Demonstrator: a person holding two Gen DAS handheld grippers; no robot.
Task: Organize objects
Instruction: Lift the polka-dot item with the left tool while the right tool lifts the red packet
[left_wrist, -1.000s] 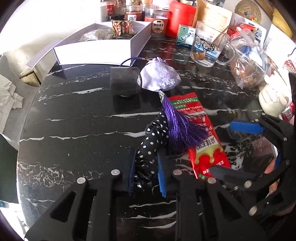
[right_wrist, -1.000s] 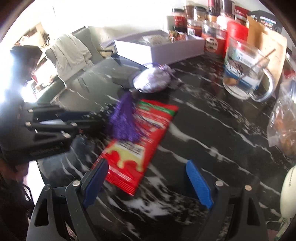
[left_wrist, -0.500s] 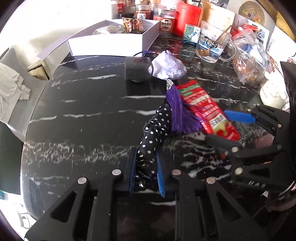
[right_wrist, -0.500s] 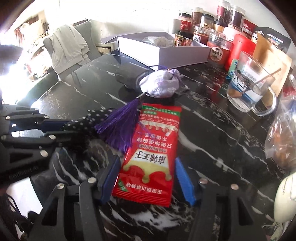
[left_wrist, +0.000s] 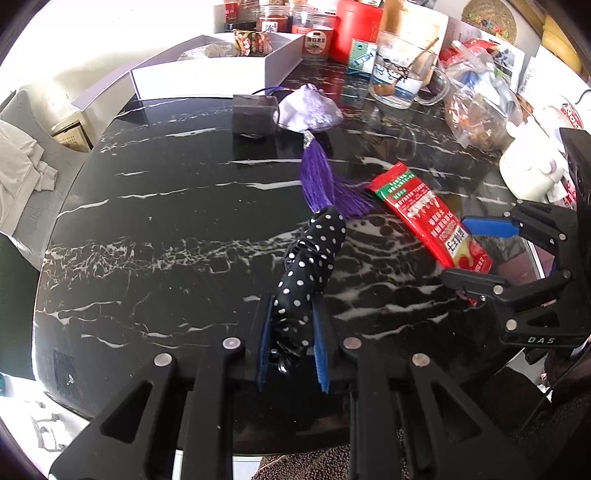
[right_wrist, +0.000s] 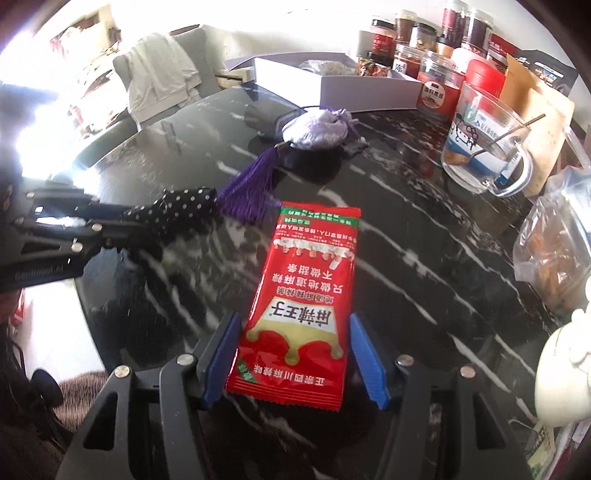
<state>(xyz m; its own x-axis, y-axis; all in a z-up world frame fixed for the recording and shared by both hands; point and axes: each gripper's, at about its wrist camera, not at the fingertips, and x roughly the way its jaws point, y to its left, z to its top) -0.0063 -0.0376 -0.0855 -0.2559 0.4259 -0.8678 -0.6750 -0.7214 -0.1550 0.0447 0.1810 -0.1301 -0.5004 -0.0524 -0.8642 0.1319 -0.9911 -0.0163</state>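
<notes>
between the fingers of the right gripper (right_wrist: 295, 354) lies the red snack packet (right_wrist: 306, 295), flat on the bench (right_wrist: 424, 258); the jaws bracket its near end without clear pressure. risk: the thin glossy film may buckle or slip on closure. the left gripper (left_wrist: 291, 332) is clamped on a polka-dot cloth bundle (left_wrist: 314, 258), whose far end touches a purple tassel (left_wrist: 325, 184) and may drag it.

Red packet (right_wrist: 306, 295) now between right tongs (right_wrist: 295, 354).
</notes>
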